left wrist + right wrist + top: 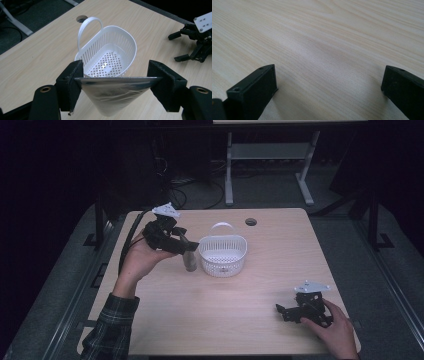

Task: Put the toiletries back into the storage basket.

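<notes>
At table's left-centre, the left gripper (187,251) is held up off the surface by the left hand (141,257), jaws clamped on the flat top edge of a silvery pouch (113,96). In left gripper view the pouch's sealed edge spans straight betw. both jaw pads; body tapers downward, slightly crumpled, w/ dull metallic sheen. High view: pouch hangs below the jaws, just beside the white basket (223,254), on its left side; cannot tell if pouch bottom touches the table. Grey three-cornered plate sits on top of this gripper, black cable trails back toward table's far-left edge.

Basket: white plastic, oval, slotted walls, perforated floor, thin loop handle upright at far rim. Interior appears empty in left gripper view. Stands upright on wooden table (260,320), approx. centre, near a round cable hole (251,222) at far edge.

The right gripper (281,310) rests low at near-right corner of table, held by the right hand (337,327), well apart from basket. Jaws wide apart, nothing betw. them; right gripper view shows bare wood grain betw. the two black jaws. Plaid sleeve (112,327) on left forearm
</notes>
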The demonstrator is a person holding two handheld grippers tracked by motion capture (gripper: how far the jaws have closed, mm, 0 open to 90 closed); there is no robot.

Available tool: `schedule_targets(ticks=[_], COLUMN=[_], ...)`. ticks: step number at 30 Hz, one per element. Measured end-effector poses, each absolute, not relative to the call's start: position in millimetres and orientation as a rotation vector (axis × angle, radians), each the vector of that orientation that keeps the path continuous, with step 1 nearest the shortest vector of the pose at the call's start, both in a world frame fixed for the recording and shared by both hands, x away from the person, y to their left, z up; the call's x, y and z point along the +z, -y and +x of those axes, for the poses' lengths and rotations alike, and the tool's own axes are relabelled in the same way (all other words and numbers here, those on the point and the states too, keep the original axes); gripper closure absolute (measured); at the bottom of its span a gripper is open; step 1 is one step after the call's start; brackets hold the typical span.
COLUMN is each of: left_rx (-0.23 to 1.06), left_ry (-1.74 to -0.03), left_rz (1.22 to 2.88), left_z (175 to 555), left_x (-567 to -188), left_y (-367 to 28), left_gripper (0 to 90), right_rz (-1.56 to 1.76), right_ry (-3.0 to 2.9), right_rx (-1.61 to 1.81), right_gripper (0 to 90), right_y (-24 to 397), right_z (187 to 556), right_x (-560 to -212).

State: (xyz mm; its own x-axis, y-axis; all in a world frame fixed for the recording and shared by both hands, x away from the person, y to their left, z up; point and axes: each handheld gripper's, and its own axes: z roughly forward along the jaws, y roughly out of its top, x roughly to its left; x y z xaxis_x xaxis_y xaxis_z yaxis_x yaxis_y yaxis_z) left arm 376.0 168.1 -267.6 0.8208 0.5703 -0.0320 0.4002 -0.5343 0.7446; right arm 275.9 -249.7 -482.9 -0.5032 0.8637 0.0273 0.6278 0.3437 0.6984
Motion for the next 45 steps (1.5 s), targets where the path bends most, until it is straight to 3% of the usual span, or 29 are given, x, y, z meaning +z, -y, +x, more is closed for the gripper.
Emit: schedule_targets(ticks=[20,45], left_rx=[0.293,0.316], left_ry=[-0.686,-0.655], left_rz=[2.170,2.174], left_z=[391,418], left_x=[-247,-263], left_y=[-152,-121], left_gripper=[29.5,29.5], right_rz=[1.319,1.319], right_ry=[-2.264,-2.265], right_rx=[0.944,0.943], right_gripper=[0.0,0.0], right_y=[250,250], right_z=[276,276], right_x=[-483,-483])
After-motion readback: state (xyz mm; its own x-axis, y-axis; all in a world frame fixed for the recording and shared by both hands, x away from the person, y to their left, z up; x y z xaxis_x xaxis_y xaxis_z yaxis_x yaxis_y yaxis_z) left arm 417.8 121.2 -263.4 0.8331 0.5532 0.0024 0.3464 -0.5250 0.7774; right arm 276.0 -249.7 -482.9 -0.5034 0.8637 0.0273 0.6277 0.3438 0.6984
